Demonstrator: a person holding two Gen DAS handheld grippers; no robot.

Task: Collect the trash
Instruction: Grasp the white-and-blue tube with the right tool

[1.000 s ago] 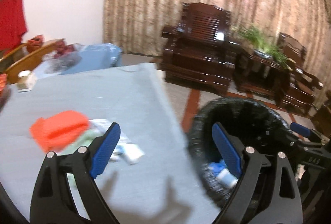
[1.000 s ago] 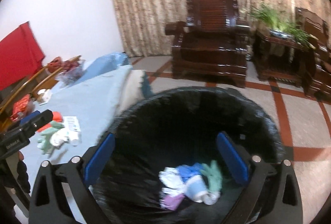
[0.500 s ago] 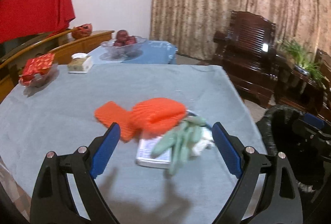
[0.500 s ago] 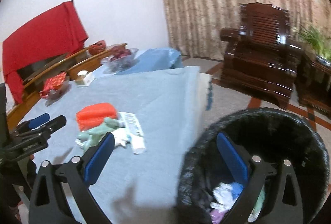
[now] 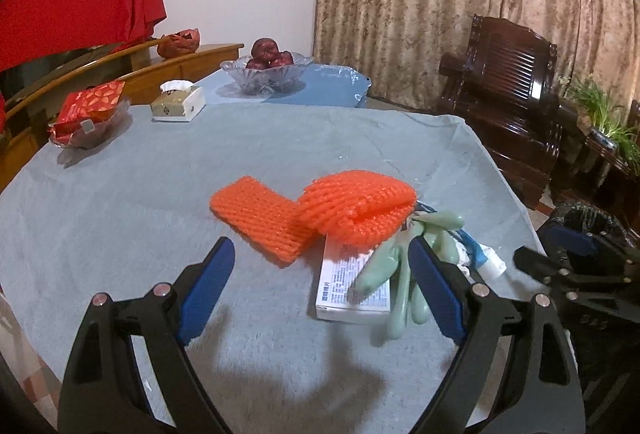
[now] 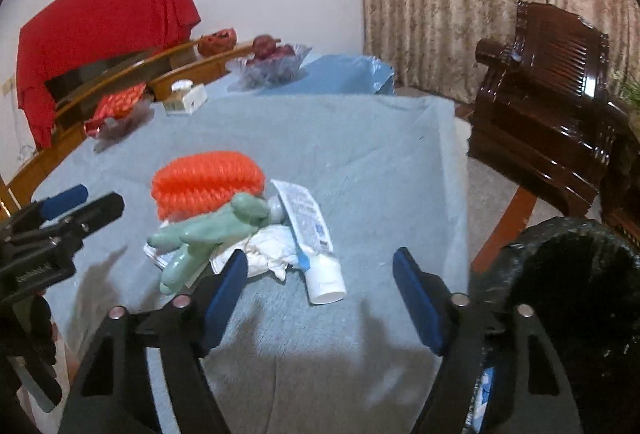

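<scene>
A pile of trash lies on the grey-blue tablecloth (image 5: pixel 120 201): two orange foam nets (image 5: pixel 356 209), a pale green glove (image 5: pixel 396 270), a white printed box (image 5: pixel 352 282), a white tube (image 6: pixel 316 254) and crumpled white paper (image 6: pixel 272 250). My left gripper (image 5: pixel 320 290) is open and empty, just short of the nets and box. My right gripper (image 6: pixel 320 298) is open and empty, just short of the tube. The black-lined trash bin (image 6: pixel 572 298) stands off the table's right edge.
A tissue box (image 5: pixel 178 105), a red packet in a dish (image 5: pixel 88 109) and a glass fruit bowl (image 5: pixel 268 73) sit at the table's far side. Dark wooden armchairs (image 5: pixel 504 89) stand to the right, with a wooden sideboard (image 5: pixel 120 81) behind.
Both grippers have swung left from over the bin to face the trash pile on the table, and have come closer to it. Both stayed open and empty.
</scene>
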